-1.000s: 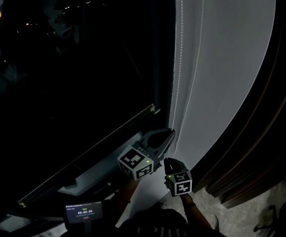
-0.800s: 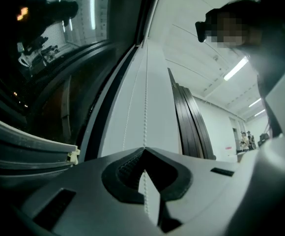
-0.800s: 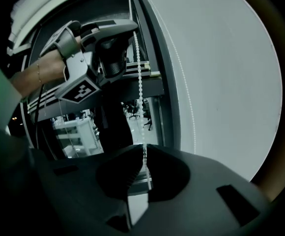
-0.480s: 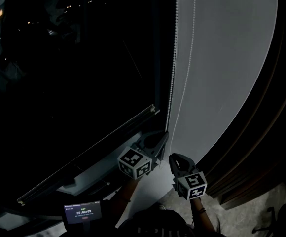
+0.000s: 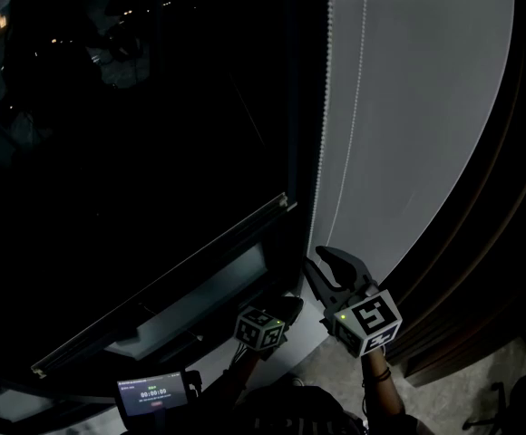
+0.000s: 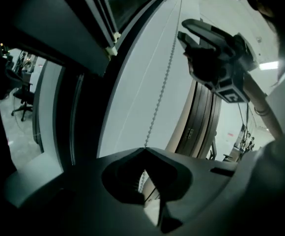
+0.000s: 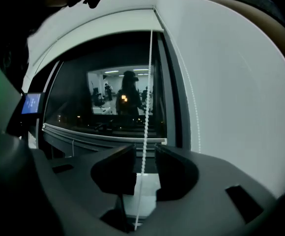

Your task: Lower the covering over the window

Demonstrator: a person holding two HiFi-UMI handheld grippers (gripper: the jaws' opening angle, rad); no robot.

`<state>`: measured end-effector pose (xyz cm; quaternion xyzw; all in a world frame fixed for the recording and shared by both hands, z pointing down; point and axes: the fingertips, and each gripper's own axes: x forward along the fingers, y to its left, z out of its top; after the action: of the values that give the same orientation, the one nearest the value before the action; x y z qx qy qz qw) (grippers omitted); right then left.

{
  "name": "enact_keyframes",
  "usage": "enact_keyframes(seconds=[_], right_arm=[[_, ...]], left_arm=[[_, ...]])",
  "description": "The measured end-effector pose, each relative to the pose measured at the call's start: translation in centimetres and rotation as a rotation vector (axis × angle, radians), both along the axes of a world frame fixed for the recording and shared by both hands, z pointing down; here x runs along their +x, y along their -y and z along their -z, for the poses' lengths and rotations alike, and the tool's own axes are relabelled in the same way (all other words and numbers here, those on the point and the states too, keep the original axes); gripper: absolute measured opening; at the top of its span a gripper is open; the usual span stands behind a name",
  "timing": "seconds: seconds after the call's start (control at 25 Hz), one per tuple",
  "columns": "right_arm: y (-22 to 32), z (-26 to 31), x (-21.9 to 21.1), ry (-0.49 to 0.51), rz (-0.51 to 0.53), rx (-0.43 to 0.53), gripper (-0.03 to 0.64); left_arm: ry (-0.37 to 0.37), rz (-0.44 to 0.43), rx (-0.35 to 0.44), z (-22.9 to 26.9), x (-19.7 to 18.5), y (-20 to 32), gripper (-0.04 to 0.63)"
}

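1. A tall window at night. The glass is black, showing only faint lights and reflections of the room. To its right, a white bead chain hangs in two strands against a pale wall.
2. The blind to be lowered cannot be clearly made out. Most of the glass looks uncovered. A pale rail crosses the window low down, at about the height of the grippers. I cannot tell whether it is the blind's bottom bar or the window ledge.
3. The step in hand looks like a hand-over-hand pull on the bead chain. In the head view, the left gripper sits low and the right gripper is just above it, both beside the window frame.
4. To do this well, the upper gripper should probably close squarely on the chain before the lower one lets go, so the blind cannot slip back. The pull should then run straight down along the chain, close to the wall, so the beads stay seated in their wheel at the top. A steady draw seems safer than a jerk.
5. Left gripper: the jaws are fully together and pinch the bead chain at their tips. The chain rises taut from the tips.
6. Right gripper: the jaws stand a narrow way apart. One chain strand runs down through the gap, touching neither pad, so nothing is gripped yet. It appears to be the strand that the left gripper holds. The other strand hangs well to the right against the wall.
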<state>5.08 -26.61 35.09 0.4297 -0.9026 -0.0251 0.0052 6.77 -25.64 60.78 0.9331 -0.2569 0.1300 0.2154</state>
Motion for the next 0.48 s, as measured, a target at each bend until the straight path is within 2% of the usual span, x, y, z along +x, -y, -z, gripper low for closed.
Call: enact_keyframes(seconds=[0.12,0.24,0.48], right_arm=[[0.0,2.3,-1.0,0.025,0.021,0.05,0.101],[0.3,4.5,-1.1,0.069,0.0,0.109,0.101],[2.3,5.8,-1.0,0.054,-0.058,0.131,0.087]], left_arm=[[0.007,0.006,-0.015,-0.8,-0.3,-0.2,0.002],[0.022,0.009,-0.013,-0.7,-0.5,0.3,0.002],[0.014,0.017,-0.019,-1.0,-0.7,0.3,0.002]])
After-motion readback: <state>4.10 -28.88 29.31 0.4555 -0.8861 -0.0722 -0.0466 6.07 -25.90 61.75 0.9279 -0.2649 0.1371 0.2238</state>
